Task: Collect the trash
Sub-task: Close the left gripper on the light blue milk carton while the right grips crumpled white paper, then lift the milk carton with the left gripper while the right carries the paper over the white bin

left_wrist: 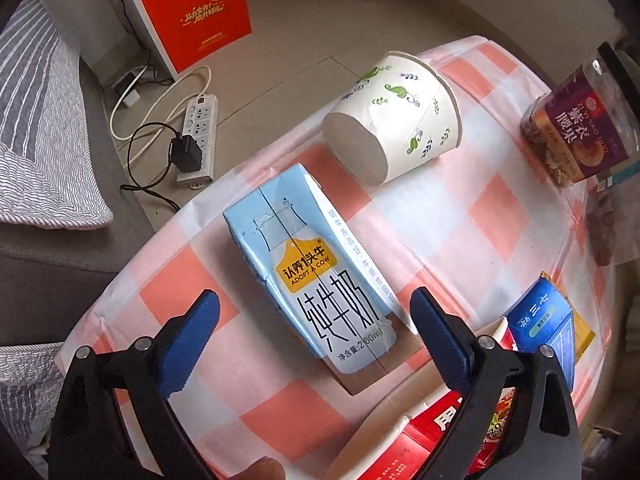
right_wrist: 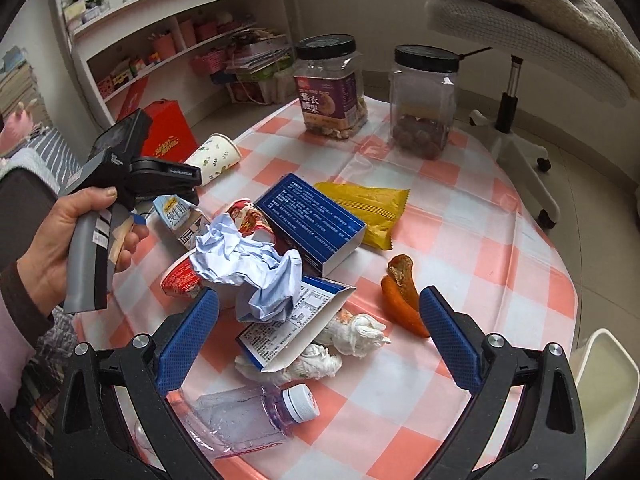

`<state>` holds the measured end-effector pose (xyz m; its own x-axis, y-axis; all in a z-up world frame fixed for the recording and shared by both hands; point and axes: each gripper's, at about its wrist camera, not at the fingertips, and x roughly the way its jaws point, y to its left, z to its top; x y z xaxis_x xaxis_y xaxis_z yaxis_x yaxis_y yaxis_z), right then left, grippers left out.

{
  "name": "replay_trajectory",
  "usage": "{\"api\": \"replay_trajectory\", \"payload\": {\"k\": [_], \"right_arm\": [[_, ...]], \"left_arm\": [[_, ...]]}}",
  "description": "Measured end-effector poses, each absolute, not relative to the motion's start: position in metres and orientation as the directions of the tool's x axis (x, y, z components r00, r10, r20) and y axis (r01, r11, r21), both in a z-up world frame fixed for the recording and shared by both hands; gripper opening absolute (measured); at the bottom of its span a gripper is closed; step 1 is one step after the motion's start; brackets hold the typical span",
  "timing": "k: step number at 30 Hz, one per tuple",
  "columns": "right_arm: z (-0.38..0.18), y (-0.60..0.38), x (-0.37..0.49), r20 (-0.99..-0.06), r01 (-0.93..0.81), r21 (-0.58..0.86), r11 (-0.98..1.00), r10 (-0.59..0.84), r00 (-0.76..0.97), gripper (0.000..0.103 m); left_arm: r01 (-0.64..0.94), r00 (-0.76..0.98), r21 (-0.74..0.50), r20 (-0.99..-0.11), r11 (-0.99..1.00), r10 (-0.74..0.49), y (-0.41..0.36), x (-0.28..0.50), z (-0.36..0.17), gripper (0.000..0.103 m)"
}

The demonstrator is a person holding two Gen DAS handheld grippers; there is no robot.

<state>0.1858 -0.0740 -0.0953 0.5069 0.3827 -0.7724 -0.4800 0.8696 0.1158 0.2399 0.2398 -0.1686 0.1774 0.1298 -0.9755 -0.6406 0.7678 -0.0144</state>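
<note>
A white shelf unit (right_wrist: 168,36) is standing against the wall, crowded with small items. A white swivel chair (right_wrist: 516,92) is sitting on the beige tiled floor (left_wrist: 304,28) beside the table (right_wrist: 500,216), daylight falling evenly.

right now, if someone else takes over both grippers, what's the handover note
Left gripper: open, straddling the milk carton, which lies flat on the checked tablecloth; pads not touching.
Right gripper: open and empty above the crumpled paper, tissue wads and plastic bottle.
Paper cup lies tipped beyond the carton.
Done: nothing visibly collected.
Left: all the trash; likely grip the carton first.
</note>
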Motion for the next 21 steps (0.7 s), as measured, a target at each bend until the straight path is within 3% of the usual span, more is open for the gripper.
{"api": "replay_trajectory", "payload": {"k": [2,7,12,13,14,15,18,19,21], "right_arm": [[-0.097,-0.058,0.181,-0.774,-0.533,0.048,0.845,0.369,0.515,0.096],[-0.108,-0.026,0.180,-0.790,-0.597,-0.073,0.799,0.319,0.524,0.096],[-0.115,-0.009,0.187,-0.793,-0.605,-0.106,0.789,0.300,0.530,0.091],[-0.116,-0.007,0.189,-0.793,-0.602,-0.108,0.791,0.297,0.532,0.087],[-0.117,-0.004,0.190,-0.792,-0.599,-0.110,0.793,0.295,0.535,0.082],[-0.118,-0.003,0.193,-0.790,-0.597,-0.111,0.794,0.294,0.538,0.078],[-0.125,0.003,0.197,-0.803,-0.600,-0.117,0.791,0.281,0.526,0.060],[-0.129,0.005,0.200,-0.812,-0.598,-0.114,0.794,0.272,0.516,0.046],[-0.133,0.002,0.202,-0.820,-0.582,-0.100,0.807,0.265,0.507,0.038]], "left_arm": [[-0.623,0.157,-0.036,-0.984,0.781,0.080,0.242,0.239,-0.176,0.067],[-0.592,0.214,-0.084,-0.975,0.801,0.056,0.239,0.226,-0.162,0.061],[-0.511,0.334,-0.205,-0.942,0.835,-0.027,0.220,0.208,-0.119,0.059],[-0.490,0.348,-0.215,-0.937,0.845,-0.036,0.213,0.204,-0.110,0.056],[-0.466,0.360,-0.222,-0.932,0.856,-0.045,0.204,0.201,-0.100,0.044],[-0.444,0.371,-0.230,-0.927,0.866,-0.056,0.199,0.197,-0.093,0.041],[-0.416,0.402,-0.250,-0.913,0.874,-0.070,0.194,0.189,-0.080,0.041],[-0.415,0.410,-0.253,-0.909,0.874,-0.068,0.194,0.188,-0.078,0.041],[-0.411,0.414,-0.265,-0.907,0.872,-0.080,0.195,0.188,-0.076,0.034]]}}
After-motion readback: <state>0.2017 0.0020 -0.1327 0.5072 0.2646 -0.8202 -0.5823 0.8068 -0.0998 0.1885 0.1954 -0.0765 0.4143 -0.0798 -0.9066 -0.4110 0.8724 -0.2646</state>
